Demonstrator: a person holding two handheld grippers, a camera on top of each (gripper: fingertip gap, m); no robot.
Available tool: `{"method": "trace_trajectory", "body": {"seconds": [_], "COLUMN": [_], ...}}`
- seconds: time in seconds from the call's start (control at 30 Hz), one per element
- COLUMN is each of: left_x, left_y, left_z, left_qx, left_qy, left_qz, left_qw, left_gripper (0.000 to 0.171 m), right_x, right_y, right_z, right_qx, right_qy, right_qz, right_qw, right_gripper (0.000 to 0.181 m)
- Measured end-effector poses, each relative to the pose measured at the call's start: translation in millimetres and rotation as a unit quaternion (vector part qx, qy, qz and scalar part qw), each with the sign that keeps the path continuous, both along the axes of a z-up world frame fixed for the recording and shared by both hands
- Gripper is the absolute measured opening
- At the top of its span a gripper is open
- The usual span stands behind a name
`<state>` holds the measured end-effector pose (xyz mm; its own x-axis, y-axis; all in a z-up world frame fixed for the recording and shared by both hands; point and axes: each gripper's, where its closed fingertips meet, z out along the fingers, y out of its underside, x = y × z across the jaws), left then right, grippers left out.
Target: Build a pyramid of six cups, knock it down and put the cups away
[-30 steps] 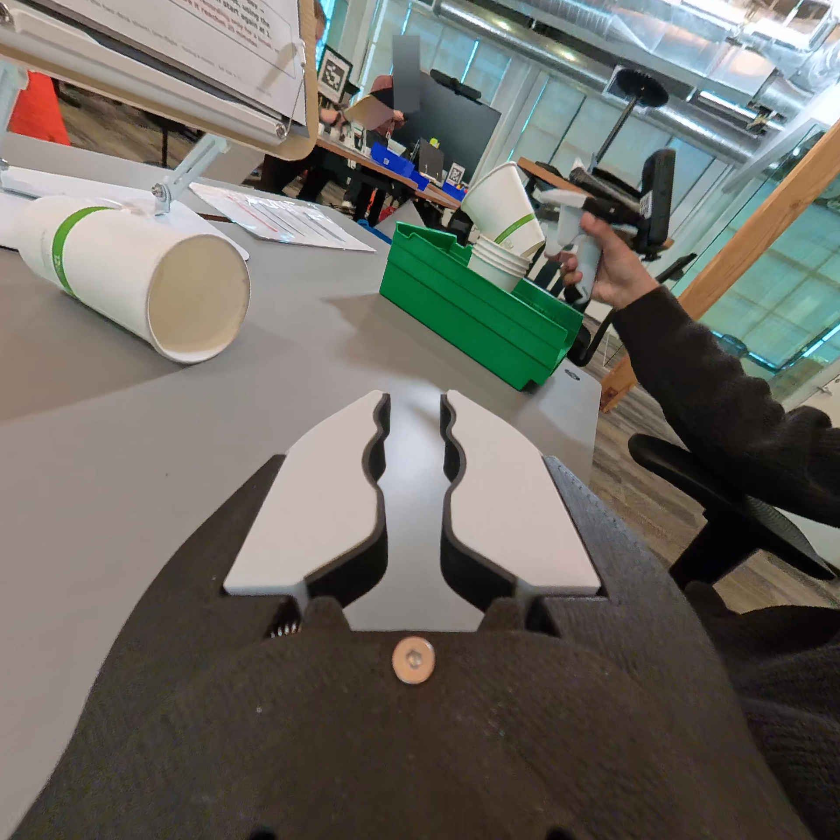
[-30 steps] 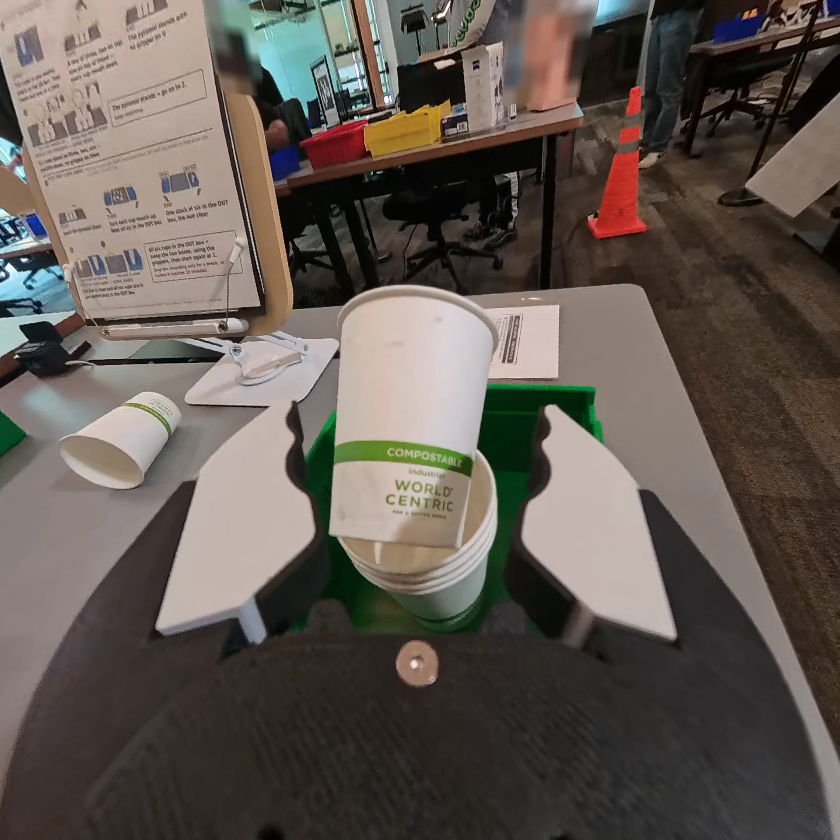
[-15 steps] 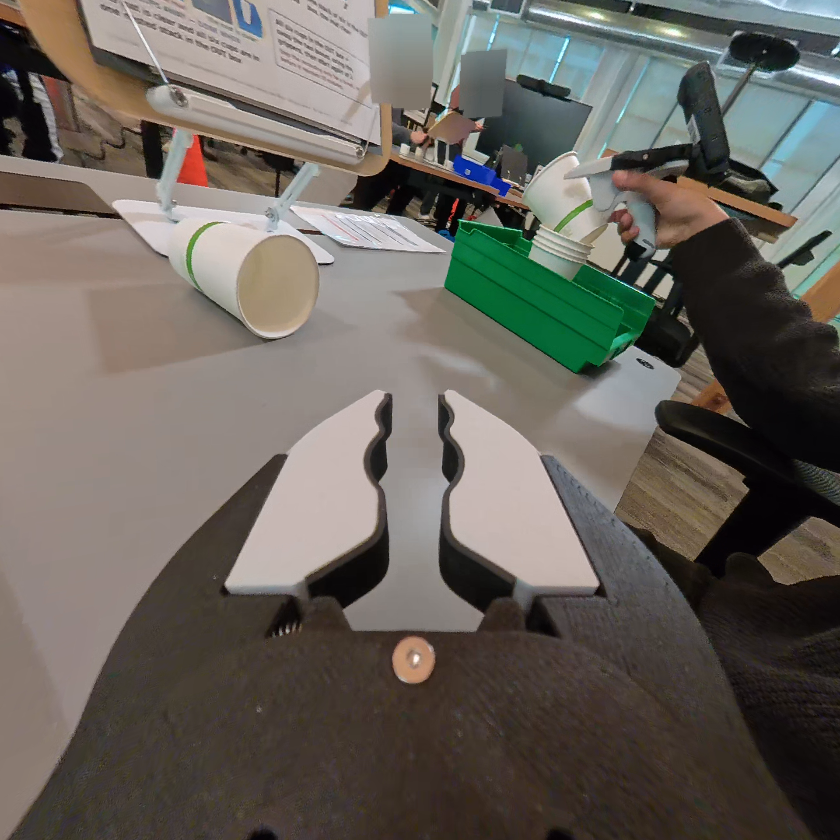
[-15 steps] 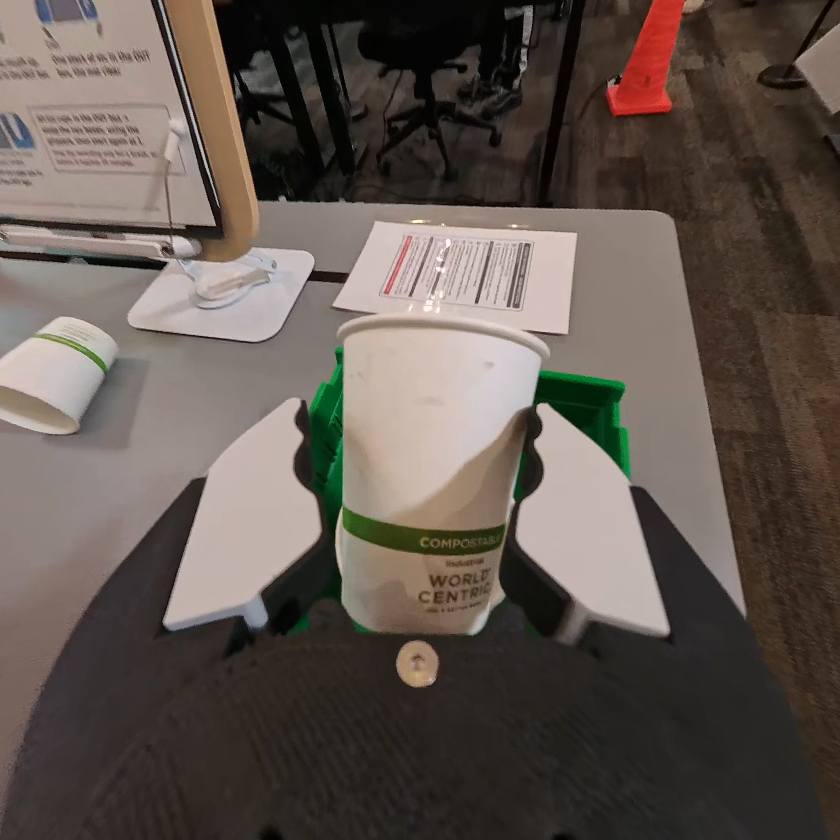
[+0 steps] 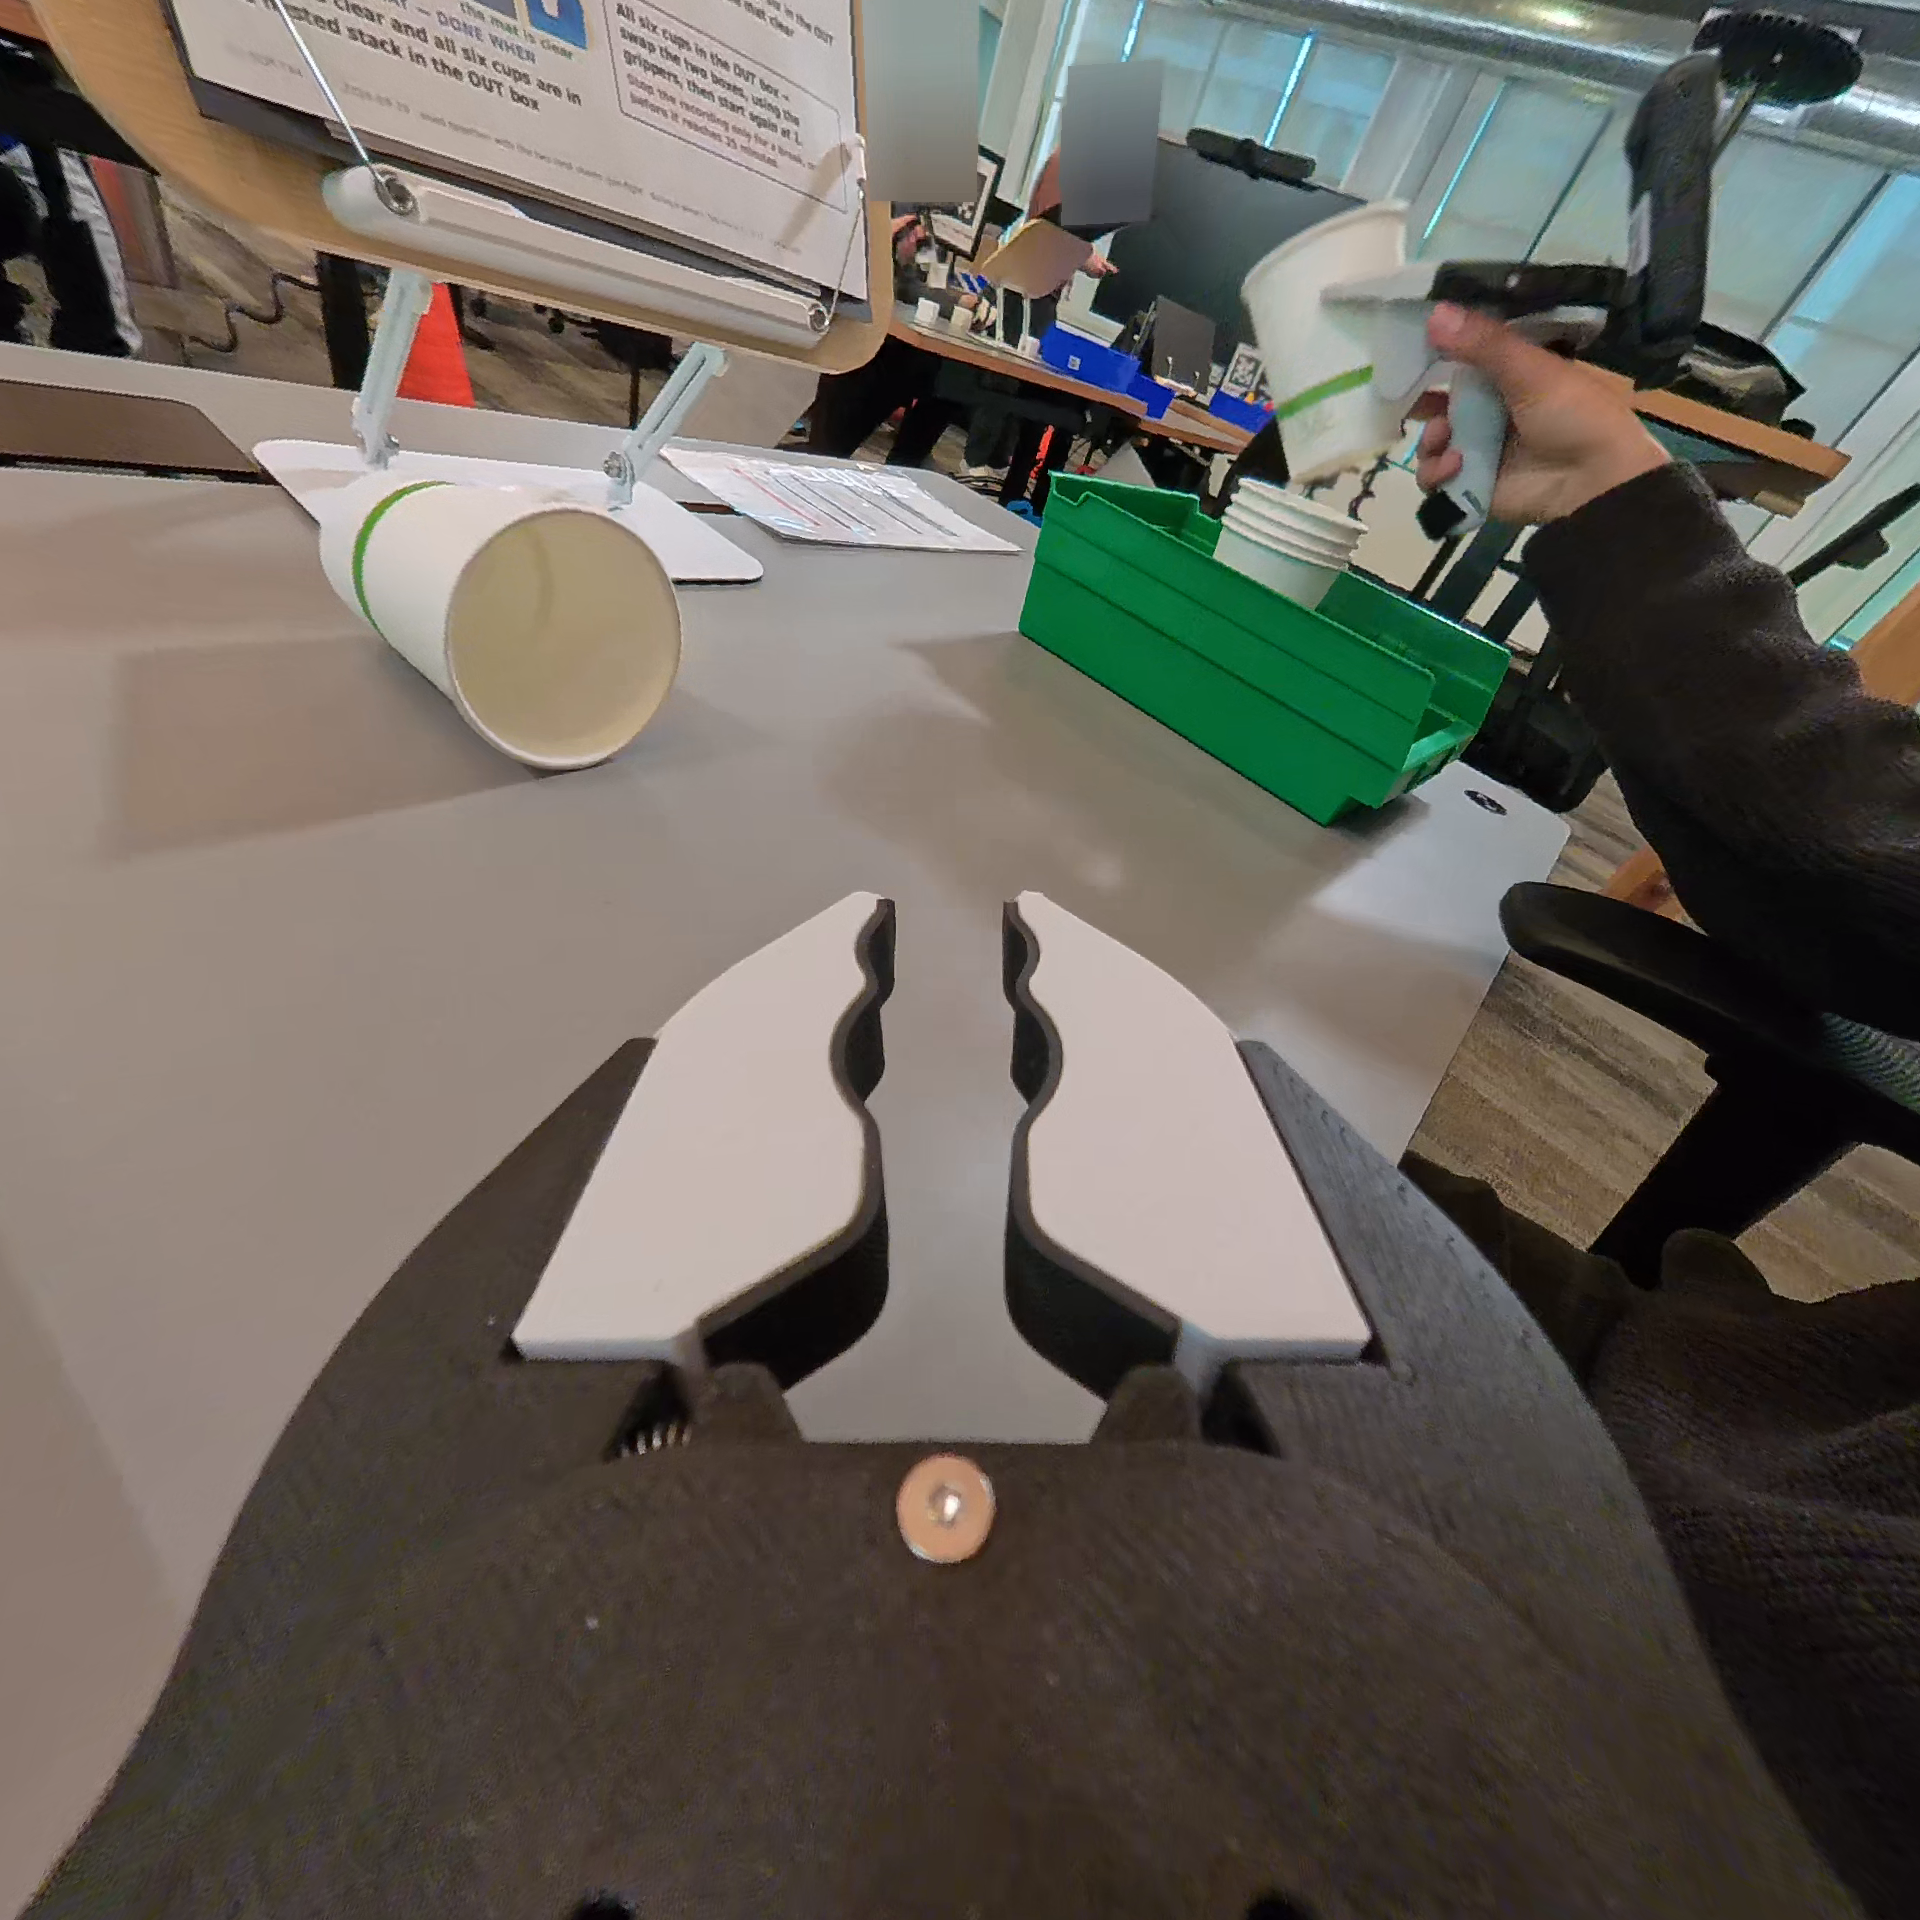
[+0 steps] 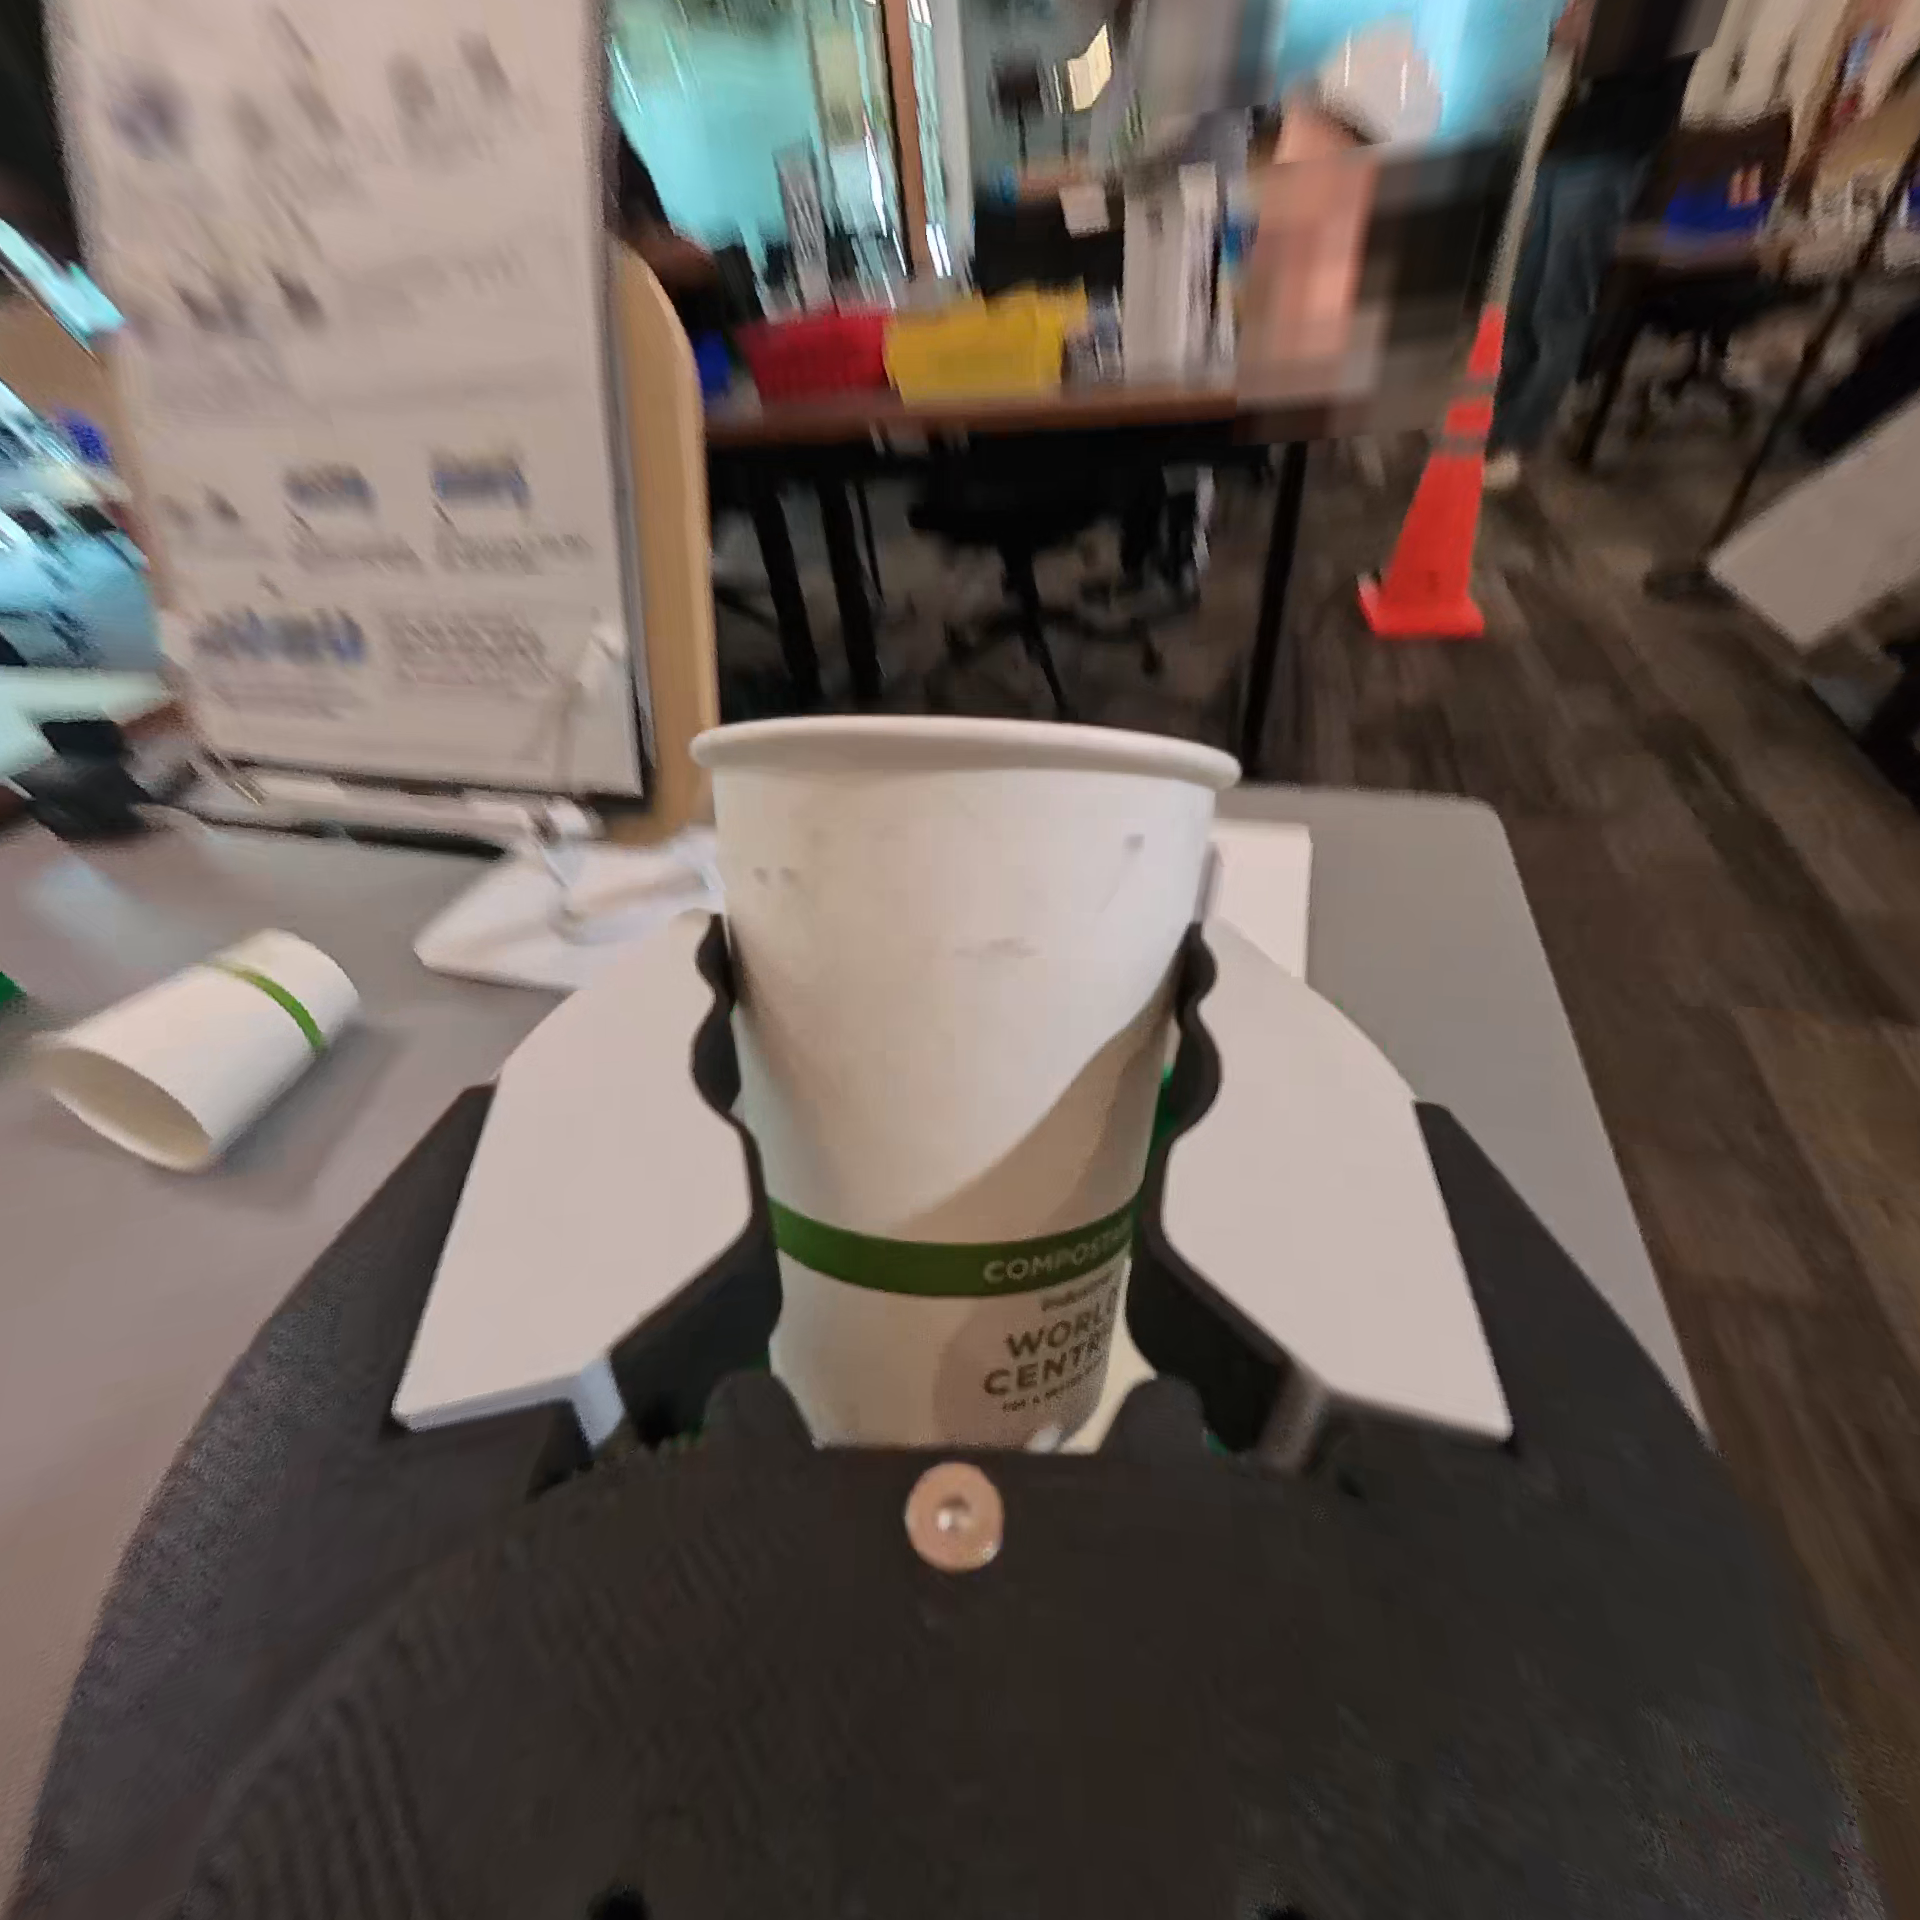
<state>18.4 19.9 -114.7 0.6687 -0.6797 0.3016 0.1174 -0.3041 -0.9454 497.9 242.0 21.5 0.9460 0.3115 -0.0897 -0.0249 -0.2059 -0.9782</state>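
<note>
Open-plan office or lab: grey desk, bin-laden worktables, traffic cone.

Grey table, tipped paper cup, green bin, white stand base, printed sheet

Cup stack in bin

Between the white, black-edged fingers of our right gripper we see a white paper cup with a green band low on its side. Left of that claw lies a second white cup with a thin green stripe, on the plain grey table. Ahead and to the right stands an orange cone; the blurred bins beyond look red and yellow, we think. Ahead-right of our left gripper sits a bright green bin holding white cups.
</note>
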Motion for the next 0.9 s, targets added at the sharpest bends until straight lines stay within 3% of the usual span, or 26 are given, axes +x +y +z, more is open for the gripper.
{"method": "trace_trajectory", "body": {"seconds": [0.1, 0.2, 0.9], "left_x": [3, 5, 35], "left_y": [1, 2, 15], "left_z": [-1, 0, 1], "left_qx": [0.001, 0.002, 0.006], "left_qy": [0.005, 0.005, 0.009], "left_qz": [-0.005, -0.009, -0.060], "left_qw": [1.000, 1.000, 0.998], "left_gripper": [0.020, 0.020, 0.021], "right_x": [-1, 5, 20], "right_y": [-11, -21, -53], "right_z": [37, 48, 1], "right_qx": [0.111, 0.181, 0.298], "right_qy": [0.071, 0.096, 0.022], "right_qz": [0.025, 0.040, 0.009], "right_qw": [0.991, 0.978, 0.954], "right_gripper": [0.083, 0.083, 0.082]}}
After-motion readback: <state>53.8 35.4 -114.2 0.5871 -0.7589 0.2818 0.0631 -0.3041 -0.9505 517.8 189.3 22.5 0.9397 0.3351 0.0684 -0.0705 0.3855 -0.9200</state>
